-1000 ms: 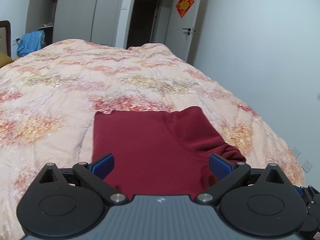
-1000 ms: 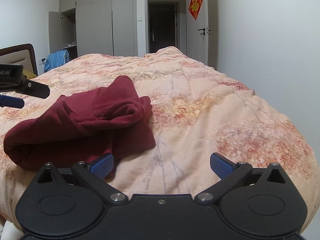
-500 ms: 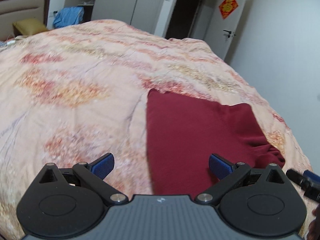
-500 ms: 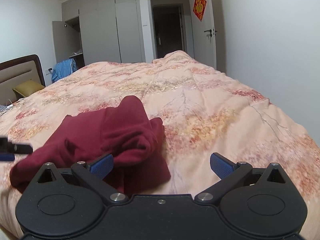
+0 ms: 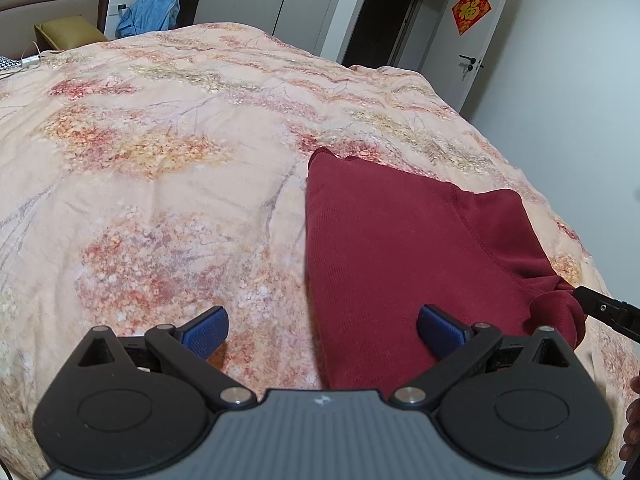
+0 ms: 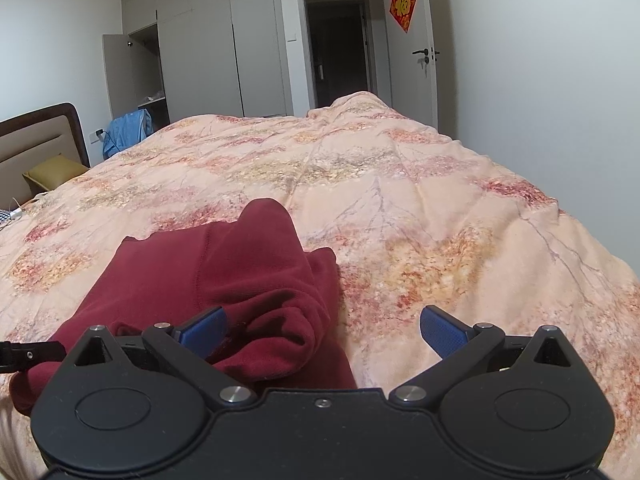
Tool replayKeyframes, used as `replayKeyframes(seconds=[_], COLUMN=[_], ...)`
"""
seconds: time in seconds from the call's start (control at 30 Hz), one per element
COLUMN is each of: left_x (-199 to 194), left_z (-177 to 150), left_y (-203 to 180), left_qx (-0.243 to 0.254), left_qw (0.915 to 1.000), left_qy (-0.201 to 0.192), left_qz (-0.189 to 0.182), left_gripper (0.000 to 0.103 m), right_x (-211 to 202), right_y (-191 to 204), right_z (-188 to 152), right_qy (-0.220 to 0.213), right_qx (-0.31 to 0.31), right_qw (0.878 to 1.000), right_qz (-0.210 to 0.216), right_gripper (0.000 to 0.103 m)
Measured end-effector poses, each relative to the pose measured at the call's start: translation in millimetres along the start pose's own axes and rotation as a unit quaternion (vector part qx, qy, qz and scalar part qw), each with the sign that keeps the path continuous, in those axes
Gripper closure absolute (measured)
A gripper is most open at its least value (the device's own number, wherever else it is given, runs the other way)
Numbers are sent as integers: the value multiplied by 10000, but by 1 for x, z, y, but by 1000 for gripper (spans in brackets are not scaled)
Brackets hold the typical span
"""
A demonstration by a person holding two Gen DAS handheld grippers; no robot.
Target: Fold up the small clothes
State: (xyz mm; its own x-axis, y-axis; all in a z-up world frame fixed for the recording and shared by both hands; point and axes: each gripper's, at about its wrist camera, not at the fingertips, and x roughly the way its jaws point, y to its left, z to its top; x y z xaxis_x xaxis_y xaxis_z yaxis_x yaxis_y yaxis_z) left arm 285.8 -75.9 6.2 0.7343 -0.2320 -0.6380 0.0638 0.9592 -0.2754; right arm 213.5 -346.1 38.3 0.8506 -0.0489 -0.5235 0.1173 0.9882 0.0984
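Both grippers spread wide, gripping nothing. Left gripper (image 5: 322, 330) hangs over the red sweater's (image 5: 400, 248) edge on the bedspread (image 5: 160, 160); right gripper (image 6: 322, 330) over its bunched sleeve (image 6: 280, 332).

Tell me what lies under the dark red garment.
The dark red garment lies on the floral quilt, which shows all around it. Its bunched sleeve rests on its own body. Anything beneath the cloth is covered.

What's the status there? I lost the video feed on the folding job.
Left gripper open, empty. Right gripper open, empty. Red top on bed, sleeve bunched. Nothing in the way.
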Motion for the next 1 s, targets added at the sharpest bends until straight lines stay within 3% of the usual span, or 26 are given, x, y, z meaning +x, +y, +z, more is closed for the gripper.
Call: replayKeyframes(seconds=[0.7,1.0], left_x=[5,8], left_z=[-2,-2], left_y=[-1,-5], left_qx=[-66,-30], left_qw=[10000,10000], left_qy=[47,80], left_qz=[-12,-3], left_gripper=[0,0], right_x=[13,29], right_y=[6,17], right_z=[10,17], right_qy=[-107,-99], right_qx=[12,34], right_qw=[9998,9979], right_qz=[171,637], right_gripper=[0,0])
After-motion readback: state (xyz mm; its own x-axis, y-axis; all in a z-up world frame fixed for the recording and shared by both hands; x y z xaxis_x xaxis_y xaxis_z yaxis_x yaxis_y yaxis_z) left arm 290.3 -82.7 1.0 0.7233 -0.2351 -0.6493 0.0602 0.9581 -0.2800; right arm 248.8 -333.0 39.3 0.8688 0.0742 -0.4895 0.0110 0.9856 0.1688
